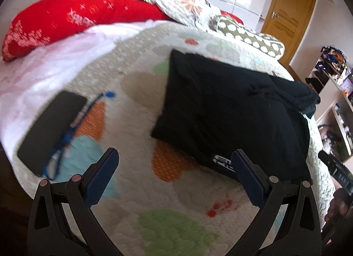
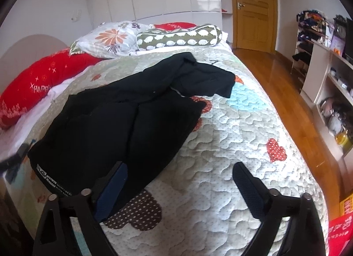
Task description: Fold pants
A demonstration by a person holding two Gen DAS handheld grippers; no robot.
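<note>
On the bed's quilted patchwork coverlet (image 2: 231, 123), stitched in wavy lines with heart and cloud shapes in orange, green, pale blue and dotted red, lie the black soft-knit pants (image 2: 123, 112), spread long and rumpled, with a white printed label at the hem nearest the right tool (image 2: 179, 178). That tool stands wide open, holding nothing; its left ribbed blue pad sits over the near edge of the pants, its right pad over bare quilt. The left tool (image 1: 175, 165) is likewise wide open and empty, hovering above the coverlet, with the pants (image 1: 231, 110) ahead and to its right, a white logo just beside its right pad. Ahead and to its left lies a flat black rectangular phone (image 1: 50, 130) with a blue cord lanyard (image 1: 75, 123) along its edge. Beyond the pants, at the bed's head, sit a red printed cushion (image 2: 33, 83), a white floral pillow (image 2: 110, 39) and an olive bolster with white spots (image 2: 178, 36).
</note>
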